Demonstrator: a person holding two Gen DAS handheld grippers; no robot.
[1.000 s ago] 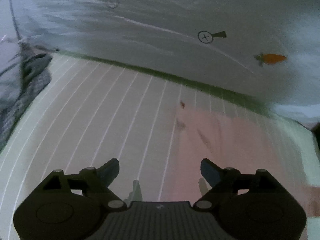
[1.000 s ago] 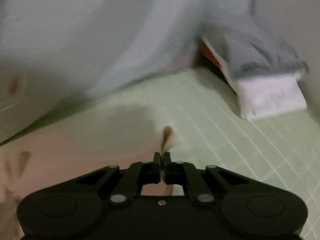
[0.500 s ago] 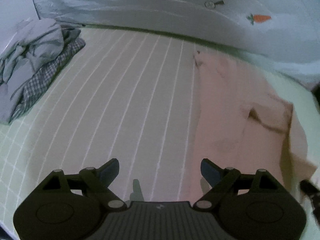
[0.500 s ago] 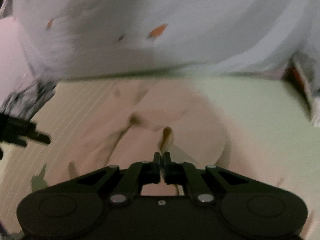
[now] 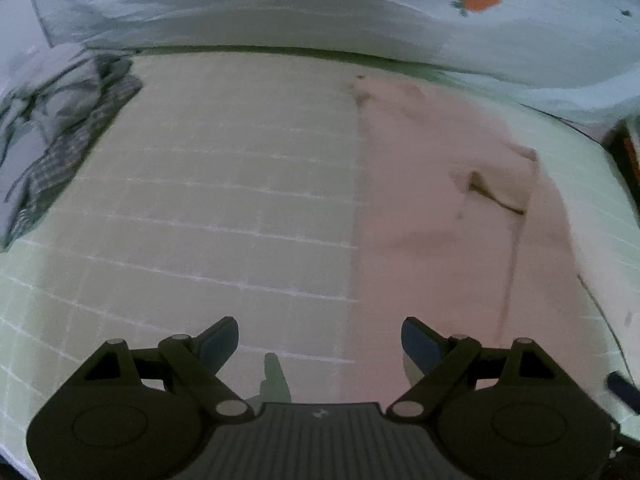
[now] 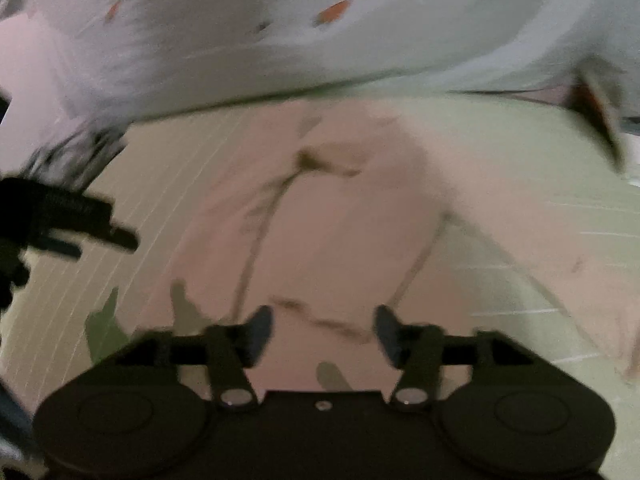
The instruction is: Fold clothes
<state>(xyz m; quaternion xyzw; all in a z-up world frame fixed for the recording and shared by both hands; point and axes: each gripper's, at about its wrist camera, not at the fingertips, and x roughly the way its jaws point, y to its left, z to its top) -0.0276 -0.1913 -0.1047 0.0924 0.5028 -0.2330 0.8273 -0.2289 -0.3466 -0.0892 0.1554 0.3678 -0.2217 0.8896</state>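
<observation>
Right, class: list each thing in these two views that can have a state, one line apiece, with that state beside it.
pink garment: spread on the mat, partly folded, not gripped
left gripper: open, nothing between its fingers
right gripper: opening, pink cloth below, not pinched
checked and grey clothes: crumpled in a heap, unfolded
green grid mat: lying flat
carrot-print sheet: draped behind the mat

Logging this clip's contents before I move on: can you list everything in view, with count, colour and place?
pink garment: one, pale pink, spread flat on the mat, right of centre in the left wrist view
grid mat: one, light green with white lines, under the garment
crumpled clothes: one pile, grey and checked, mat's far left edge
carrot-print sheet: one, pale grey-blue, along the far side
left gripper: one, black, open over the mat
right gripper: one, black, jaws opening above the garment
</observation>
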